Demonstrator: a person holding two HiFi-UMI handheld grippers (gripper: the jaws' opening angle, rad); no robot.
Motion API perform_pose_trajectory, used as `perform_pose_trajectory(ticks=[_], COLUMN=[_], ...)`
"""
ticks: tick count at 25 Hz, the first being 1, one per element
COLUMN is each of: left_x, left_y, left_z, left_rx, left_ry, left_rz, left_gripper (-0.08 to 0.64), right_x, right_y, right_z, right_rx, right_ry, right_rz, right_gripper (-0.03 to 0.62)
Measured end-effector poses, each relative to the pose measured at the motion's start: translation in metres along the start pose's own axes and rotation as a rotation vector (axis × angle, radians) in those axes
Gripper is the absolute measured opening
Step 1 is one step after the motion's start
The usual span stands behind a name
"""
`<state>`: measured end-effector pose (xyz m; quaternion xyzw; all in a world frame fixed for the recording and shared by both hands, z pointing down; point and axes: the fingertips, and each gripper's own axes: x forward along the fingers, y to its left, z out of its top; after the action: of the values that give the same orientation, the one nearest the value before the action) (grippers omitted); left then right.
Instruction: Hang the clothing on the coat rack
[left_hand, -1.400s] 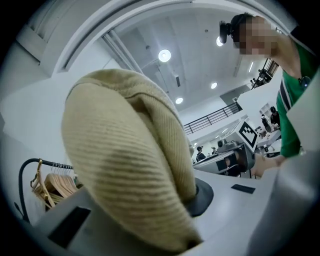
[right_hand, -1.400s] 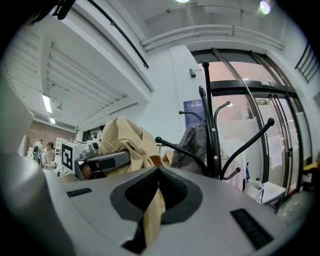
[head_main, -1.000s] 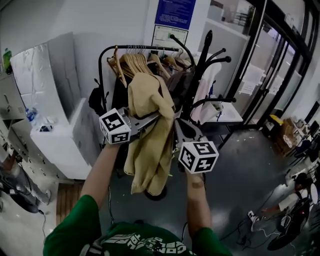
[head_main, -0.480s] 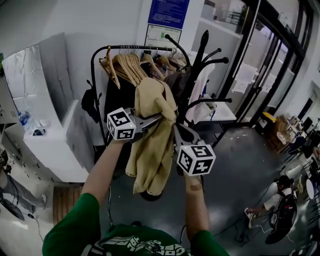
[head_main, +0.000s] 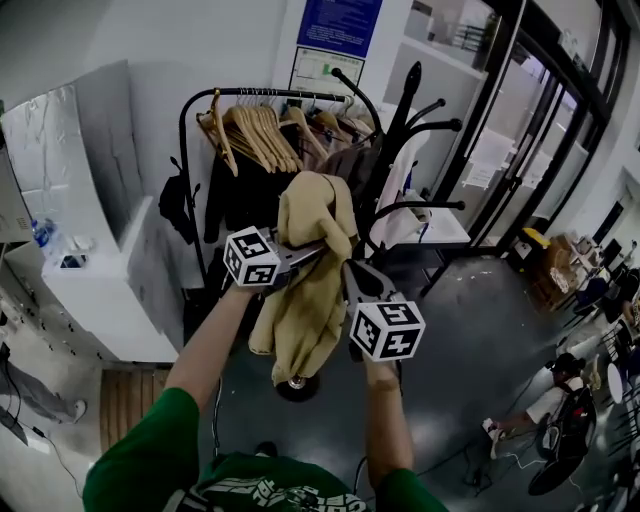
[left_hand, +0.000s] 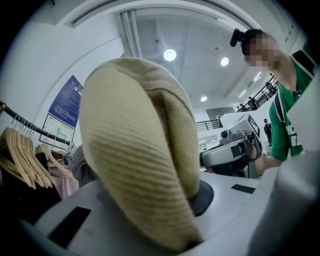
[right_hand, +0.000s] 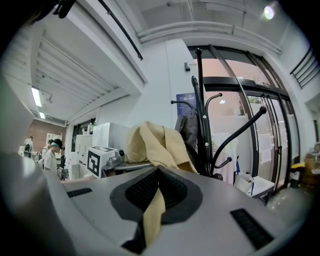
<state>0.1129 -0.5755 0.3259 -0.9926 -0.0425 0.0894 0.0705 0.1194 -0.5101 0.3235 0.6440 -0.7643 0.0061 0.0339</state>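
Head view: one tan ribbed garment hangs bunched just in front of the one black coat rack, with the left gripper and right gripper both on it. Left gripper view: jaws nearly closed, clamping a thick fold. Right gripper view: jaws pinched tight on a thin strip, rack beyond.

the garment hangs before the coat rack, left gripper at its left side and right gripper at its right (both touching it). a hanger rail stands left of the rack, a cabinet farther left.
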Motion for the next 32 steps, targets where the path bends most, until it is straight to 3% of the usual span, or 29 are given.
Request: perform_pose_trajectory(ticks=[9, 15, 20, 32], left_x=[-0.01, -0.016, -0.019, -0.056], left_y=[0.01, 0.014, 0.013, -0.009], left_z=[-0.031, -0.044, -0.042, -0.036], left_rx=[-0.049, -0.011, 0.046, 0.108], left_ry=[0.006, 0.034, 0.08, 0.115], left_rz=[0.068, 0.159, 0.286, 0.641], left_gripper=[0.031, 0.031, 0.048, 0.283], right_x=[0.002, -0.009, -0.028, -0.083], right_y=[-0.008, -0.01, -0.02, -0.028], right_z=[-0.027, -0.042, -0.046, -0.047], right_rx=[0.033, 0.038, 0.049, 0.065], right_ry=[0.037, 0.061, 0.069, 0.058], right_rz=[0.015, 0.048, 0.072, 0.144], right_gripper=[0.009, 0.009, 0.009, 0.009])
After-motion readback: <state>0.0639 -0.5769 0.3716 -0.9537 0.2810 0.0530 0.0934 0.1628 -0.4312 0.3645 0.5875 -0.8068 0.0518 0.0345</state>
